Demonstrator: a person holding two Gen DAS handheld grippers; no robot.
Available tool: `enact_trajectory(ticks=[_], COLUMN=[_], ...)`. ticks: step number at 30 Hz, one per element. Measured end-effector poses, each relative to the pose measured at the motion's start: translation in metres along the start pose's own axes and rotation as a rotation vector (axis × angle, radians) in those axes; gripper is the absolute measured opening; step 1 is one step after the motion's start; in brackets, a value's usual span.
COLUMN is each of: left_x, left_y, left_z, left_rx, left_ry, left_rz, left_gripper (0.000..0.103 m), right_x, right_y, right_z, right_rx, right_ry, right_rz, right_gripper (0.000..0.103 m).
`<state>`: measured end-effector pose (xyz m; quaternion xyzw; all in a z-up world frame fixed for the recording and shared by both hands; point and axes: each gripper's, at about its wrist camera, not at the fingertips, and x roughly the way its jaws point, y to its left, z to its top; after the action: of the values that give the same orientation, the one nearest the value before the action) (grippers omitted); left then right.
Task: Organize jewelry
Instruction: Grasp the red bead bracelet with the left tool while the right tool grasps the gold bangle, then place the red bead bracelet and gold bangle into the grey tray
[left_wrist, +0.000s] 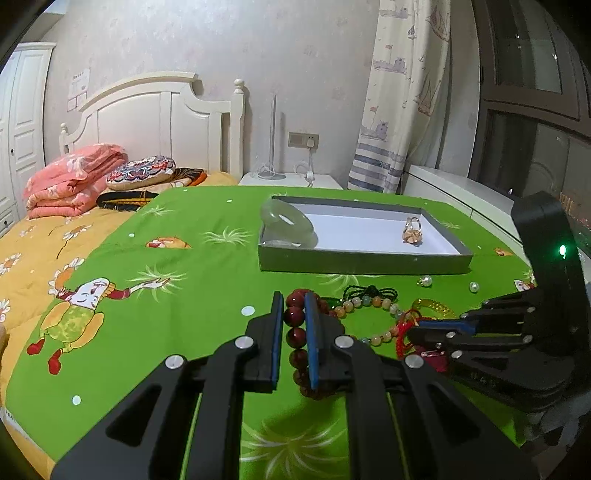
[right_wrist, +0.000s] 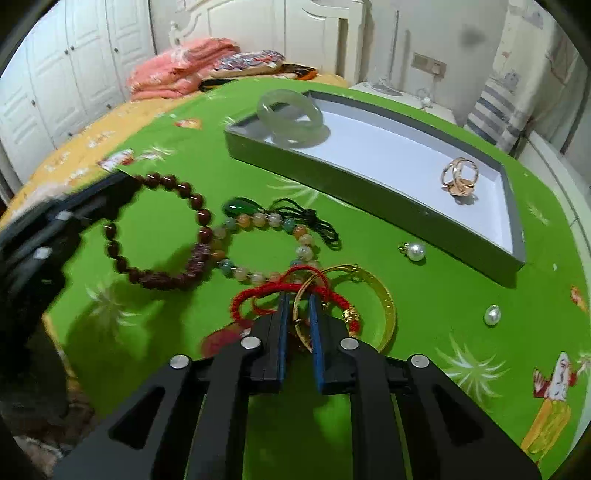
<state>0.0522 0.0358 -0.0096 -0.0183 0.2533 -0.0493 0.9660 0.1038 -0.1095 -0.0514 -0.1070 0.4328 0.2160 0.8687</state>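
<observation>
Gold bangle (right_wrist: 384, 302) and red cord (right_wrist: 258, 291) pinched together.
We clench the left gripper (left_wrist: 293, 314) on dark beads (left_wrist: 295, 338), the right gripper (right_wrist: 299, 306) on both; lifting may drag the tangle.

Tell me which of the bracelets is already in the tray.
The pale green jade bangle, propped against the grey tray at its far-left corner. The dark red bead bracelet, pastel bead bracelet and gold bangle lie outside on the green cloth.
</observation>
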Motion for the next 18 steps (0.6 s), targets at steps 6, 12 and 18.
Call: enact_trajectory(ticks=[6, 12, 18], left_x=[-0.007, -0.015, -0.009], left_y=[-0.004, -0.015, -0.015], left_z=[0.004, 0.011, 0.021], left_rx=[0.007, 0.035, 0.041], left_ry=[-0.037, -0.089, -0.110], left_rz=[-0.008, 0.003, 0.008], left_gripper=[0.011, 0.011, 0.011], right_x=[-0.022, -0.047, -0.058], right_y=[-0.003, -0.014, -0.025], right_z=[-0.018, -0.029, -0.020], right_rx=[0.053, 0.136, 0.180], right_ry=[-0.131, -0.312, -0.404], right_rz=[-0.012, -0.033, -0.093], right_gripper=[0.009, 0.009, 0.009])
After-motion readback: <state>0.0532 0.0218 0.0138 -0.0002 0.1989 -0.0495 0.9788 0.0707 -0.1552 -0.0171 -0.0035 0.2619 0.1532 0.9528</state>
